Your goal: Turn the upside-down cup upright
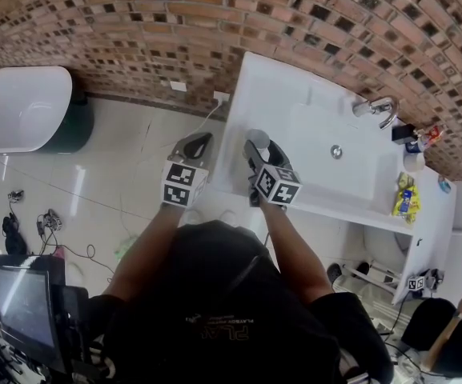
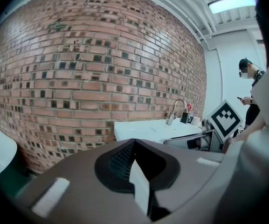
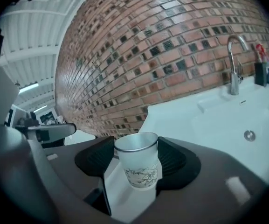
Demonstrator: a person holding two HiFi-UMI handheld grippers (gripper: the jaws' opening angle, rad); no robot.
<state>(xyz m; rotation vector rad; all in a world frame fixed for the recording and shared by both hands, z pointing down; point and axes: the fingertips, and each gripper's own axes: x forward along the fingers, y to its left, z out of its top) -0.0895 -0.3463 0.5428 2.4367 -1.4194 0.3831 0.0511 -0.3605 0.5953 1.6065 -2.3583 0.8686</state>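
Observation:
A white cup (image 3: 138, 164) with a bamboo print and a metal-lined rim stands mouth-up between the two dark pads of my right gripper (image 3: 137, 158), which is shut on its sides. In the head view the cup (image 1: 258, 142) and the right gripper (image 1: 259, 152) hang over the left front part of the white sink counter (image 1: 267, 86). My left gripper (image 1: 198, 144) is held beside it, off the counter's left end over the floor. In its own view the left gripper (image 2: 134, 146) has its jaws together with nothing between them.
The basin (image 1: 327, 146) with a drain and a chrome faucet (image 1: 379, 106) lies to the right. Bottles and a yellow pack (image 1: 407, 198) crowd the counter's right end. A brick wall (image 1: 214, 30) runs behind. A white tub (image 1: 18, 106) and a monitor (image 1: 22, 302) stand at left.

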